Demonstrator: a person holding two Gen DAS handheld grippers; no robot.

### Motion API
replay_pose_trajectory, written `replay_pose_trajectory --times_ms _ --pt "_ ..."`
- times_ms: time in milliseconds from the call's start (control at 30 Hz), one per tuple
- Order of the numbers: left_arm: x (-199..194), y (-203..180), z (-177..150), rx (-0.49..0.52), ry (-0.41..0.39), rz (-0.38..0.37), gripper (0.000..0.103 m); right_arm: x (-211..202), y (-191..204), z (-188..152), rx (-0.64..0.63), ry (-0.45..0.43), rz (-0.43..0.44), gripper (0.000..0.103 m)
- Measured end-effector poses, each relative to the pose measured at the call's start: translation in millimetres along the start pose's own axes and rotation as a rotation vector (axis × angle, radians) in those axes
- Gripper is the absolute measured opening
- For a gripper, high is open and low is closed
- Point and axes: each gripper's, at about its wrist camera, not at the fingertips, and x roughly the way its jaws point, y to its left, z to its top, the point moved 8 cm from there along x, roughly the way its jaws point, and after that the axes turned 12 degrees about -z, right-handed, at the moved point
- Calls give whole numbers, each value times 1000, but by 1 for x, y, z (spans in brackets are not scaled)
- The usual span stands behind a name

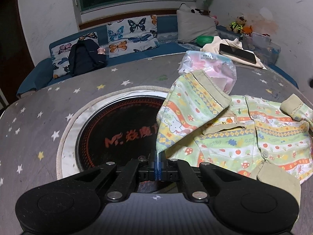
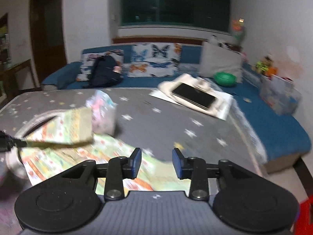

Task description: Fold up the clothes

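on a grey star-printed table cover (image 1: 125, 74), a small patterned shirt (image 1: 244, 137) in green, yellow and orange with beige trim, spread at the right side and partly over the round black cooktop (image 1: 117, 133) set into the table. left gripper (image 1: 158, 163) closed tight on the edge of one sleeve (image 1: 187, 113), lifted and stretched up over the shirt body, blue pads pressed together with the cloth pinched between. right gripper (image 2: 157, 163) with fingers partly apart, nothing between the pads, hanging just above the near edge of the shirt; this view blurred. behind the shirt, a clear plastic bag (image 1: 211, 68) with pink content, touching the raised sleeve cuff. further back, a dark phone (image 1: 237, 53) lying on a cream folded cloth (image 1: 217, 43). beyond the table, a blue sofa (image 1: 168, 25) with butterfly cushions (image 1: 131, 33) and a dark backpack (image 1: 86, 56).
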Motion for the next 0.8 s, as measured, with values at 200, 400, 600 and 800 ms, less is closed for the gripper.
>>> replay_pose_trajectory --times_ms 200,400,600,800 --pt "-12 13 -18 -26 12 11 1 39 60 32 -43 26 136 40" --pt "-16 26 -35 -75 29 15 1 74 113 46 -68 56 227 53" --pt "-17 35 -45 -108 45 16 1 105 150 51 -92 73 232 57" --pt "-16 35 -48 -117 52 10 1 133 161 46 -67 138 247 46"
